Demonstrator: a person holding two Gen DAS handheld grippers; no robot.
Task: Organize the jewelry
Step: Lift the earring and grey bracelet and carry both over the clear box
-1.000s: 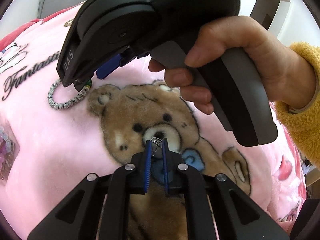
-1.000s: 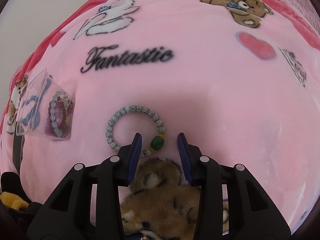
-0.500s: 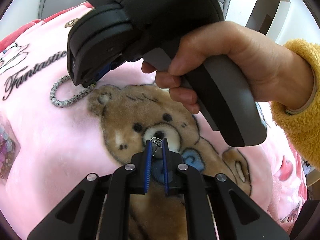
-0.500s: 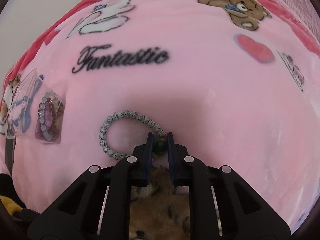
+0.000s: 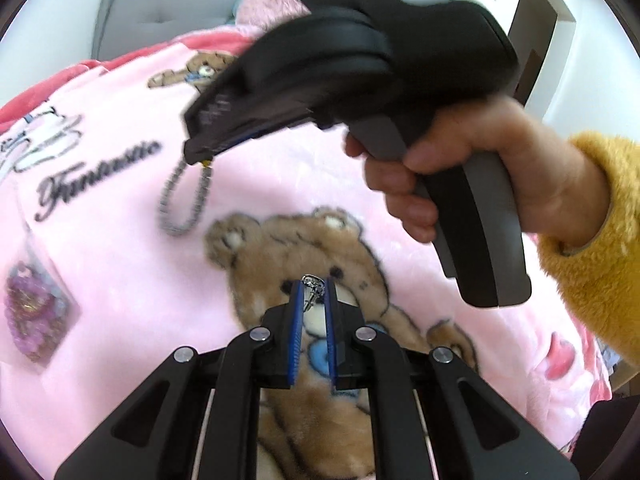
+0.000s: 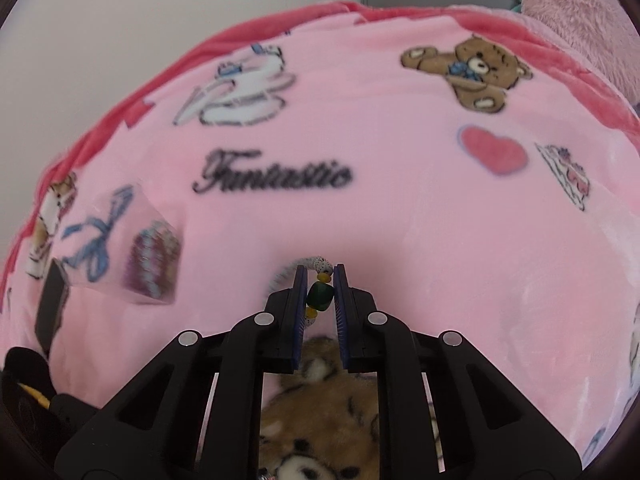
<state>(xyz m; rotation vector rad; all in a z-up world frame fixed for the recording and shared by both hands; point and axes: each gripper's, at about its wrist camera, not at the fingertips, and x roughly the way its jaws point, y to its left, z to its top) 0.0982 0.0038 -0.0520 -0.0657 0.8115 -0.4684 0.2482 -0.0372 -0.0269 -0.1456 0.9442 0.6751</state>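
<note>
My right gripper (image 6: 321,276) is shut on the green bead of a grey beaded bracelet (image 6: 319,295) and holds it lifted above the pink blanket. In the left wrist view the same bracelet (image 5: 184,196) hangs in a loop from the right gripper (image 5: 196,158). My left gripper (image 5: 313,286) is shut on a small silver clasp piece (image 5: 311,280) and hovers over the printed bear. A clear bag of purple and pale beads (image 6: 152,266) lies on the blanket at the left; it also shows in the left wrist view (image 5: 34,320).
The pink blanket (image 6: 440,240) with bear prints and the word "Fantastic" covers the whole surface. A pink fluffy cushion (image 6: 580,12) and a grey sofa back (image 5: 168,4) stand behind it. A dark object (image 6: 50,306) lies at the blanket's left edge.
My right gripper closed on the bracelet's green bead and lifted it off the blanket, so the bracelet now dangles. My left gripper kept its hold and shifted only slightly.
</note>
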